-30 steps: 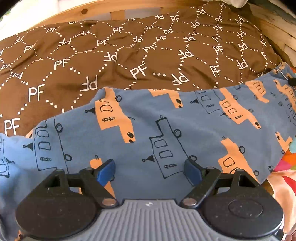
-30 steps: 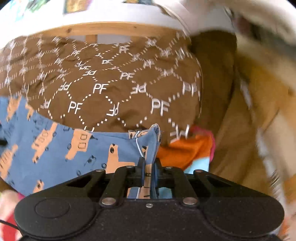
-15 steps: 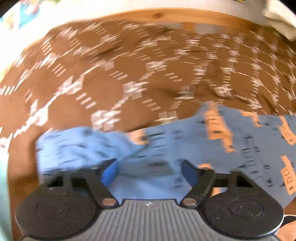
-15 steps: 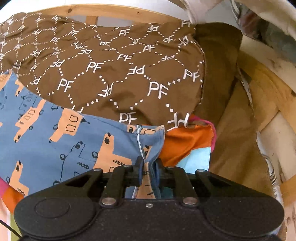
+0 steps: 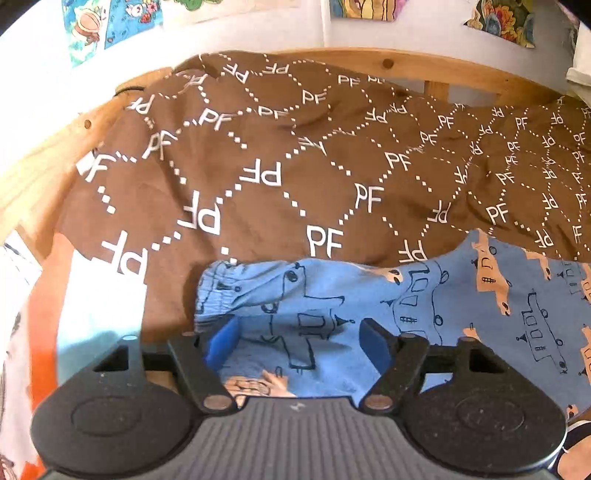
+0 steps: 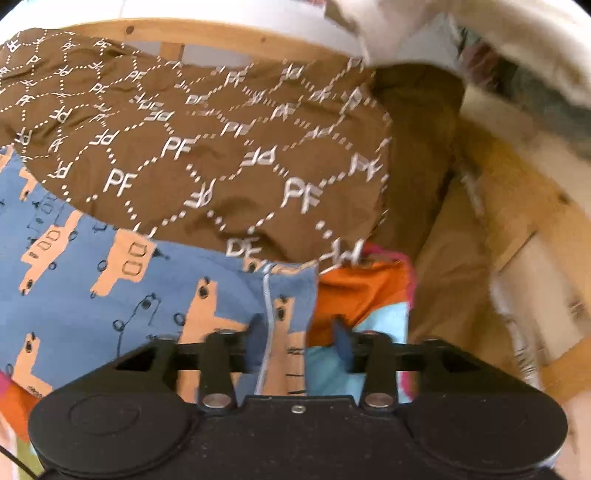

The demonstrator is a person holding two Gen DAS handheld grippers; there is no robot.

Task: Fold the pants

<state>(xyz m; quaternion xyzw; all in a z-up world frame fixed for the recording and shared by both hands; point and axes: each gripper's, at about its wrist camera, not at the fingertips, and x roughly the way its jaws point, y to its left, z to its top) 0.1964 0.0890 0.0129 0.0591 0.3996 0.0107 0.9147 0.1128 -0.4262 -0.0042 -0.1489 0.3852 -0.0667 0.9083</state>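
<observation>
One pair of pants (image 5: 424,314) lies spread on the bed, one brown quilt (image 5: 295,166) printed with white "PF" letters and dotted diamonds bunched behind it, and two grippers work at it, one at each end. The pants are soft blue cloth covered with orange trucks and thin black outline trucks; the elastic waistband (image 5: 218,291) is gathered and puckered at the end by the left gripper (image 5: 299,341), and the fabric rises in a low rumpled fold there before flattening out toward the far end. The left gripper's jaws stand wide apart and are opening, with blue cloth lying between them but neither blue pad pressing on it. At the other end, the right gripper (image 6: 299,341) sits over the hem corner of a leg, where a pale stitched seam (image 6: 266,317) runs down the cloth; its jaws are parting, the cloth between them and loose. Beside that corner, an orange and light blue patterned sheet (image 6: 362,295) shows underneath. A wooden bed frame (image 5: 424,68) runs along the far edge, against a white wall with several colourful pictures (image 5: 110,26).
</observation>
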